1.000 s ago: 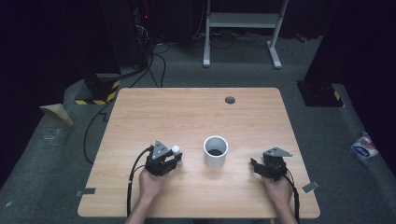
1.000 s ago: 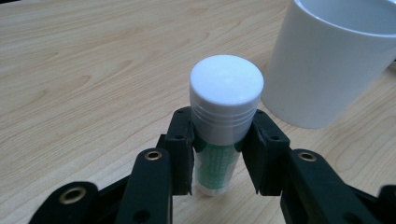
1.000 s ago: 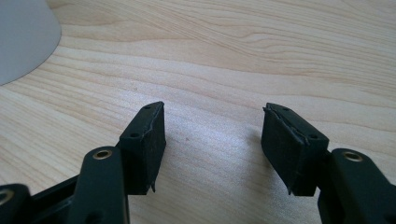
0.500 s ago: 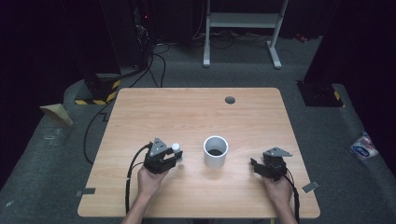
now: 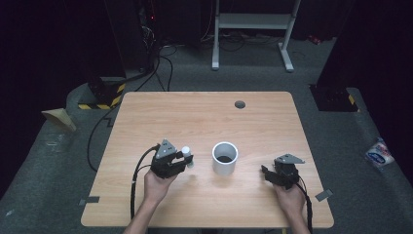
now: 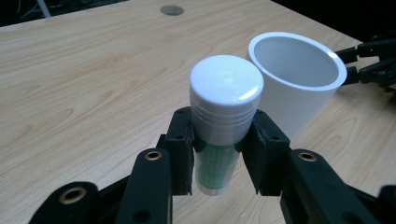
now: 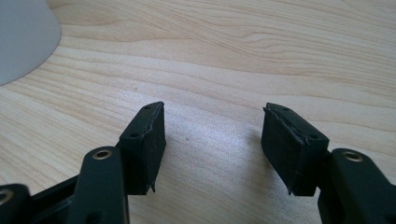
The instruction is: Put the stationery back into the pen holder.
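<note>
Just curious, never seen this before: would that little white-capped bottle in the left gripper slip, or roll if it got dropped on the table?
The bottle looks like smooth, rigid plastic, so it could slip, though the left gripper clamps its body squarely between both fingers. Being round, it would probably roll on the table. It seems small and light.

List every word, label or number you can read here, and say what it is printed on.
No text can be read.
Green-labelled plastic bottle with white cap: fine green print, too blurred to read.
Blue-and-white packet on the floor: marking too small to read.
White plastic cup: blank.
</note>
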`<state>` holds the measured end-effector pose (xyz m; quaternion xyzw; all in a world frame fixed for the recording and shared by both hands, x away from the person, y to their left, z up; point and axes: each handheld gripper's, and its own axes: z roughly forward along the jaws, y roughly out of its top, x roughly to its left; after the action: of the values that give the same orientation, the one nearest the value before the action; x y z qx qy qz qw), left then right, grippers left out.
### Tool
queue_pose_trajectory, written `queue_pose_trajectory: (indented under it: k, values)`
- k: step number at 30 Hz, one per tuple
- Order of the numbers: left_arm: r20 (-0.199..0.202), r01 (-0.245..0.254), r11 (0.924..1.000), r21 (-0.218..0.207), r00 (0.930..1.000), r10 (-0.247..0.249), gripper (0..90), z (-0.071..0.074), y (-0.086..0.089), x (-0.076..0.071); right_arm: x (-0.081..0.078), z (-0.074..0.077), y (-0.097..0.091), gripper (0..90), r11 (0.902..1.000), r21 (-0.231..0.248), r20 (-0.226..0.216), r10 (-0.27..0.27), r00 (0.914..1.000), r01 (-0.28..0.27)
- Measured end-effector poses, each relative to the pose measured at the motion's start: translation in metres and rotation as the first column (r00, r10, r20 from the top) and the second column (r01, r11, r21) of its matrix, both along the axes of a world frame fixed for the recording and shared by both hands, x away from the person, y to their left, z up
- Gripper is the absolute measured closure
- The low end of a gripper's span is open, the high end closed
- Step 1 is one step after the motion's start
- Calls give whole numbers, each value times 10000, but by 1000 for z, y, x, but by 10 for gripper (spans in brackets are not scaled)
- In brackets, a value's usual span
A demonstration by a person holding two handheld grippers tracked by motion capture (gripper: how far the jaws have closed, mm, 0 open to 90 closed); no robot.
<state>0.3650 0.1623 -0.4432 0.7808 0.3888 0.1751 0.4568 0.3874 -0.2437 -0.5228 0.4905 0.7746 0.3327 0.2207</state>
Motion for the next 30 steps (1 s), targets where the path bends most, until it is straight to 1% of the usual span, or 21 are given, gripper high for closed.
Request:
queue_pose_trajectory:
  k: [6, 8, 13, 16, 20, 23, 30]
  values:
    - [56, 147, 9999, 61, 9999, -147, 647, 8, -3, 2, 0, 0, 0, 398, 10000, -14, 16, 24, 10000, -24]
    - [34, 207, 9998, -49, 9998, -206, 647, 11, -4, 2, 0, 0, 0, 397, 10000, -7, 9, 9, 10000, -9]
    - [95, 394, 9992, -25, 9992, -394, 647, 18, -7, 4, 0, 0, 0, 396, 10000, -15, 16, 31, 10000, -31]
    - [98, 474, 9988, -156, 9988, -473, 647, 23, -9, 6, 0, 0, 0, 396, 10000, -8, 8, 17, 10000, -17]
    - [159, 627, 9980, -89, 9979, -626, 647, 30, -12, 8, 0, 0, 0, 396, 10000, -18, 17, 33, 10000, -33]
    - [128, 692, 9975, -121, 9975, -690, 647, 34, -15, 9, 0, 0, 0, 397, 10000, -16, 16, 35, 10000, -35]
    - [107, 864, 9962, -110, 9962, -863, 647, 40, -22, 13, 0, 0, 0, 394, 10000, -10, 12, 42, 10000, -42]
